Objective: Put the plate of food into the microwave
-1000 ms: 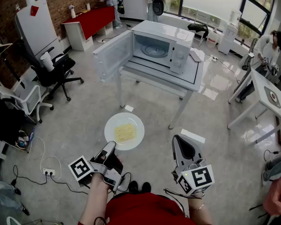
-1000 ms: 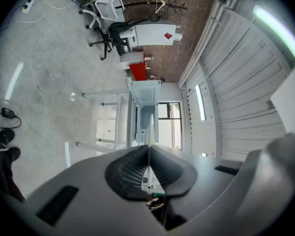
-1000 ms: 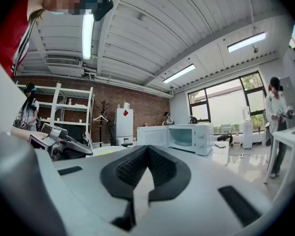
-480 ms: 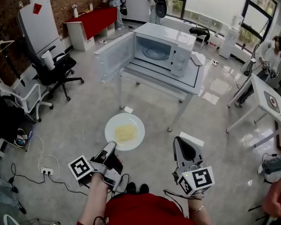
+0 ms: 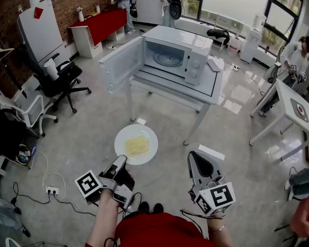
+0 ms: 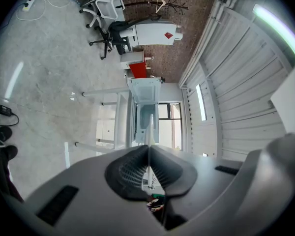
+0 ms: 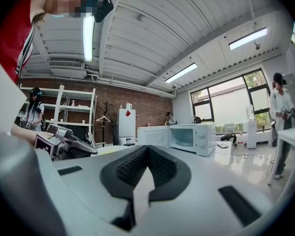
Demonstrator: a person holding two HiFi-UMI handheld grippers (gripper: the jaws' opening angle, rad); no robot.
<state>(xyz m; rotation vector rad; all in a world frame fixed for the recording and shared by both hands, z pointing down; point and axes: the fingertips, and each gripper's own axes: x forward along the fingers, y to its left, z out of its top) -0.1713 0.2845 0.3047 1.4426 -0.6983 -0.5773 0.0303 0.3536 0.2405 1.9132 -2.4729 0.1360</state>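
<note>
A white plate [image 5: 136, 144] with a flat yellow portion of food hangs level over the floor, held by its near rim. My left gripper [image 5: 122, 160] is shut on that rim; in the left gripper view the plate's edge [image 6: 148, 132] shows as a thin white line between the closed jaws [image 6: 148, 150]. The white microwave [image 5: 177, 53] stands ahead on a white table [image 5: 195, 89], its door [image 5: 121, 63] swung open to the left and its cavity empty. My right gripper [image 5: 195, 156] hangs to the right of the plate, shut [image 7: 146, 149] on nothing.
A black office chair [image 5: 62, 76] and a white chair [image 5: 26, 107] stand at the left. A power strip and cables [image 5: 49, 190] lie on the floor near my left side. Another white table [image 5: 293, 107] stands at the right, with people near it and by the far windows.
Hardly anything. The plate stays in my left gripper at the same height, and the view has shifted only slightly toward the microwave.
</note>
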